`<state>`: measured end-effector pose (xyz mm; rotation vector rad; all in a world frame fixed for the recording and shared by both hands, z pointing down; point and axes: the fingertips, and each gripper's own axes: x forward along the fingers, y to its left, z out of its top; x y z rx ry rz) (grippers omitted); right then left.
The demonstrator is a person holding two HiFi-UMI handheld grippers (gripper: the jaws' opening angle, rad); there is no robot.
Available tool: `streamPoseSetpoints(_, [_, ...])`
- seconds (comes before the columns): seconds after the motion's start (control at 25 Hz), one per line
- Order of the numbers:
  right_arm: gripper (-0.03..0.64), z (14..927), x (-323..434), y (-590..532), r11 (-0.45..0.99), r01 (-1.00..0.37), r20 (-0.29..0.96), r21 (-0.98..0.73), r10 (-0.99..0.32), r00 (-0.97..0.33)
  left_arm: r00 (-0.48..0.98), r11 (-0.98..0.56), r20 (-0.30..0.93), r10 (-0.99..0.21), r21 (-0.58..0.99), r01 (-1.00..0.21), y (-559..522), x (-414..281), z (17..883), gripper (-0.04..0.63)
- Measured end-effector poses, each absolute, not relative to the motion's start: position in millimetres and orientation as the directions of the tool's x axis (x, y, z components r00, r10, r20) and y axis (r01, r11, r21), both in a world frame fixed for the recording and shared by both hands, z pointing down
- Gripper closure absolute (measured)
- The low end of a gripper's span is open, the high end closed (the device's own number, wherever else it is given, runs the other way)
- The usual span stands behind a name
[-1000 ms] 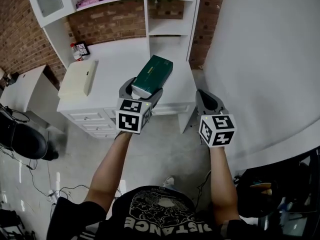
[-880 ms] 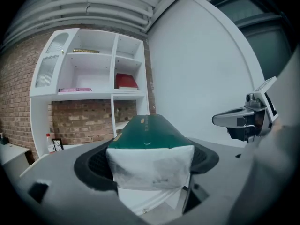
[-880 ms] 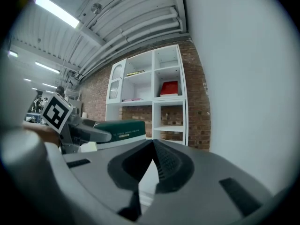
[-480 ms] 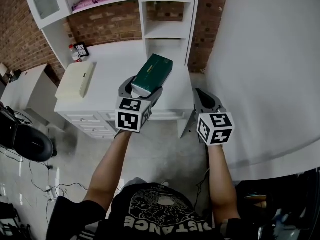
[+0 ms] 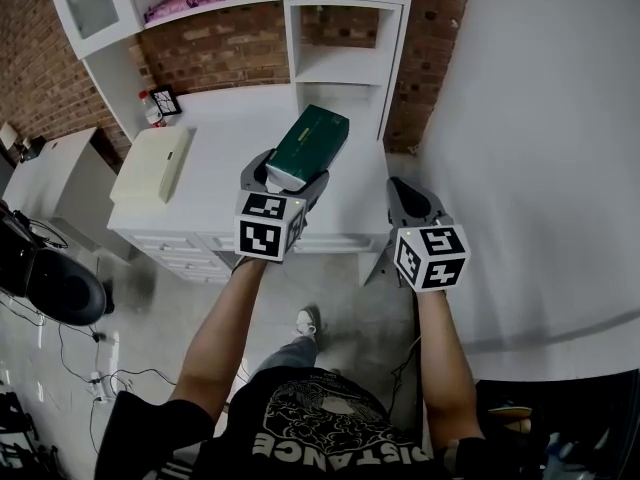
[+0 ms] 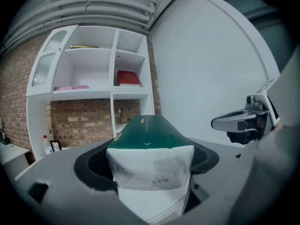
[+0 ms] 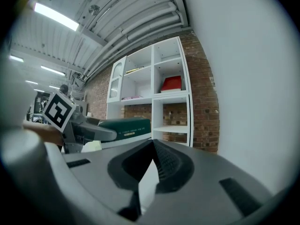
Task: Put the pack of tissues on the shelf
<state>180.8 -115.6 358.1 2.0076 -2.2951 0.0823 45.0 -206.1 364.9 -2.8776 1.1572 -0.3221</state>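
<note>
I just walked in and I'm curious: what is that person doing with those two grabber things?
A person holds a grabber in each hand. The left gripper is clamped on a green pack of tissues, holding it up over the white desk in front of the white shelves. The right gripper is closed with nothing in it, off to the side. The pack is not on a shelf yet.
</note>
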Motion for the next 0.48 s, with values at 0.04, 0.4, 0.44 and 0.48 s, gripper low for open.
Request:
streamPoseSetpoints(0.04, [0.614, 357.8, 182.1, -121.7, 0.134, -0.991, 0.104, 0.024, -0.986, -0.131, 0.703, -0.724, 0.180, -0.687, -0.096, -0.683, -212.6, 46.3, 364.7, 0.161])
streamPoseSetpoints(0.4, [0.614, 355.6, 190.4, -202.5, 0.135, -0.989, 0.116, 0.054, -0.985, -0.128, 0.722, -0.739, 0.164, -0.672, -0.083, -0.669, -292.2, 64.9, 360.0, 0.161])
streamPoseSetpoints(0.44, [0.614, 355.2, 191.9, -212.7, 0.132, -0.990, 0.120, 0.055, -0.985, -0.125, 0.725, -0.742, 0.165, -0.669, -0.080, -0.666, -302.9, 67.1, 359.4, 0.161])
streamPoseSetpoints(0.48, [0.614, 354.9, 193.5, -222.5, 0.128, -0.990, 0.124, 0.055, -0.985, -0.120, 0.729, -0.745, 0.166, -0.664, -0.078, -0.662, -313.3, 69.3, 359.0, 0.161])
